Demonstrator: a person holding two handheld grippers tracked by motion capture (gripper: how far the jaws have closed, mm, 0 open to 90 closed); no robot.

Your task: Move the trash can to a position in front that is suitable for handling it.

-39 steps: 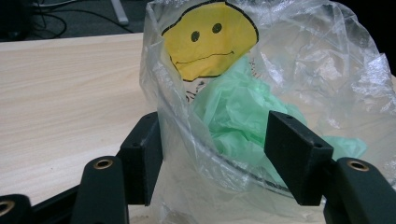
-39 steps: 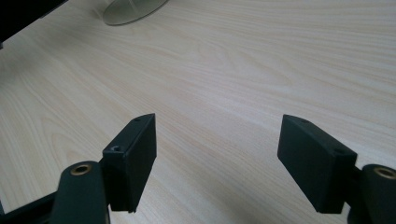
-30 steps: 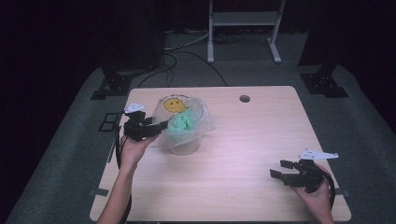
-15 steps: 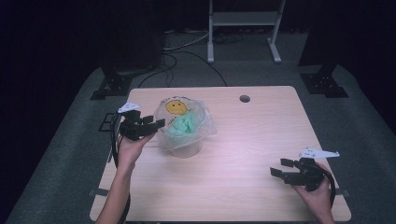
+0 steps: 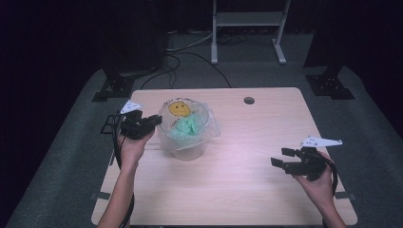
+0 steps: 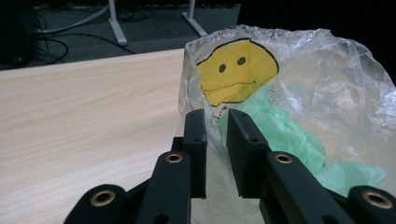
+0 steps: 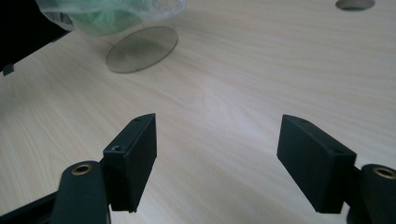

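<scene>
My left claw [image 6: 215, 140] sits at the near edge of the bag [image 6: 299, 88]; its jaws have just been closing and now pinch the clear film between the pads. The bag drapes over a cup [image 5: 189, 151] at desk [image 5: 266, 142] left. The bag carries a yellow smiley face [image 6: 236, 70]; small writing under it is unreadable. Green crumpled stuff [image 6: 280, 135] inside, kind unclear. The cup is mostly hidden by the film. My right claw [image 7: 217, 158] hangs spread, empty, well apart.
</scene>
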